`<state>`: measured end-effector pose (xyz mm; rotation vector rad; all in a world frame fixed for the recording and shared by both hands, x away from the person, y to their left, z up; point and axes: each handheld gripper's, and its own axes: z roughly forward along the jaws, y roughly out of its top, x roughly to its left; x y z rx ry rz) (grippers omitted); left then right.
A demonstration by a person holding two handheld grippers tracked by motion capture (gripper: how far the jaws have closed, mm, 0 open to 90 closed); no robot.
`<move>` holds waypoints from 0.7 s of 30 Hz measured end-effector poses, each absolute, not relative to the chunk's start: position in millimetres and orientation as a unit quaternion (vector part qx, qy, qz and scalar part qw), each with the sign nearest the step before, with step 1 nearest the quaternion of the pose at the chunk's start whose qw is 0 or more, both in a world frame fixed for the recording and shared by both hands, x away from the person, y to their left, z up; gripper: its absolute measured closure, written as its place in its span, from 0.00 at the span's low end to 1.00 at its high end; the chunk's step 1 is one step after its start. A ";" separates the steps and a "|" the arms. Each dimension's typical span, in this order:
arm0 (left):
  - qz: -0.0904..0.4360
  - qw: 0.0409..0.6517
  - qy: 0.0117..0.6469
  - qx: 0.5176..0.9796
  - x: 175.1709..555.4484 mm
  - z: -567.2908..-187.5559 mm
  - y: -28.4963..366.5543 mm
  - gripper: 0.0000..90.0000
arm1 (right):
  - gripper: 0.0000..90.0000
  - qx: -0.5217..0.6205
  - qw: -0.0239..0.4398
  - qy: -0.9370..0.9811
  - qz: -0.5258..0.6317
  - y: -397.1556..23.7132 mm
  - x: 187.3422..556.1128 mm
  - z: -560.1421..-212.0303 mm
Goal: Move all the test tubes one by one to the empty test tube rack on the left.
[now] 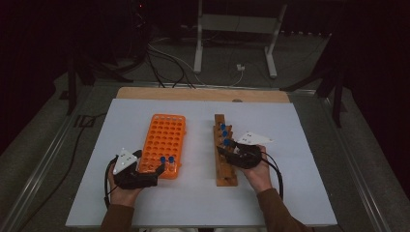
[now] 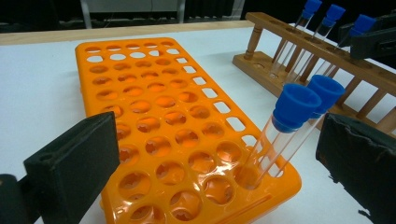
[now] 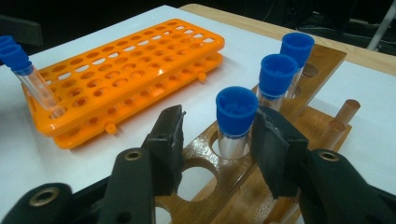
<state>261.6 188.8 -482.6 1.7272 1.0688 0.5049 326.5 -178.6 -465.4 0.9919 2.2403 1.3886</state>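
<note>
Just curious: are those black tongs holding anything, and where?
Nothing yet. The right tongs straddle a blue-capped clear tube below its cap; the left tongs are open.

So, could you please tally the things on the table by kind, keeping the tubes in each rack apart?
Blue-capped tubes in the orange rack: 2
Blue-capped tubes in the wooden rack: 3
Racks: 2
Total: 7 things, of which 5 are tubes.
</note>
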 end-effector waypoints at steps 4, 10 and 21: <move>0.209 0.500 0.445 0.713 262.1 -483.0 189.9 0.01 | 0.64 0.347 0.162 0.786 0.486 -178.0 327.2 -466.9; 0.207 0.499 0.447 0.713 262.7 -483.3 190.7 0.01 | 0.69 0.345 0.158 0.787 0.487 -176.6 328.2 -468.2; 0.205 0.499 0.447 0.714 263.0 -483.9 190.3 0.01 | 0.81 0.348 0.165 0.784 0.487 -177.2 330.0 -468.8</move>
